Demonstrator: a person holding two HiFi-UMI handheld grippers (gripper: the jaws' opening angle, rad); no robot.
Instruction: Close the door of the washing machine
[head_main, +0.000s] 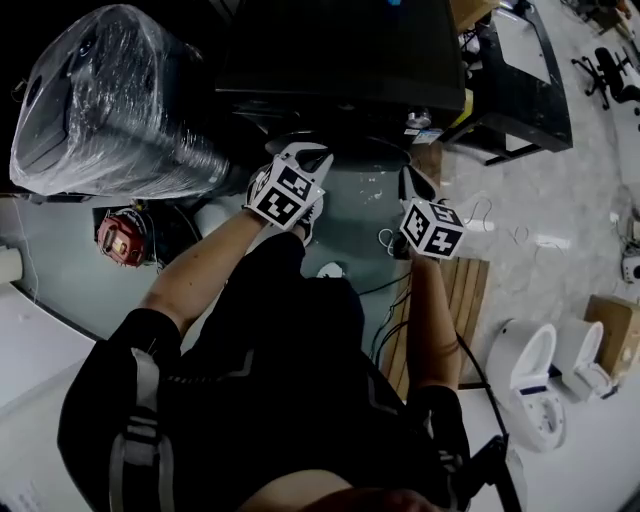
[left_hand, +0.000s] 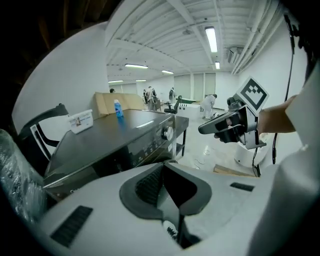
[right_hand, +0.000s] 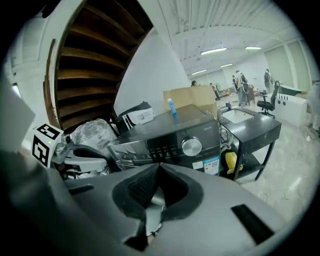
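The dark grey washing machine (head_main: 340, 60) stands in front of me, seen from above. Its control panel and silver knob (right_hand: 191, 146) face both gripper views; the same knob (left_hand: 169, 133) shows in the left gripper view. The door's position is hidden below my grippers' bodies. My left gripper (head_main: 305, 155) is raised before the machine's front, jaws shut with nothing between them (left_hand: 167, 167). My right gripper (head_main: 412, 182) hangs beside it to the right, also shut and empty (right_hand: 157, 172). Each gripper shows in the other's view: the right gripper (left_hand: 225, 125) and the left gripper (right_hand: 75, 152).
A plastic-wrapped bulky object (head_main: 100, 100) sits left of the machine, with a red device (head_main: 120, 238) on the floor below it. A black metal stand (head_main: 520, 90) is at the right. A blue bottle (right_hand: 172, 107) stands on the machine's top. A wooden pallet (head_main: 465, 290) and white fixtures (head_main: 535, 385) lie to my right.
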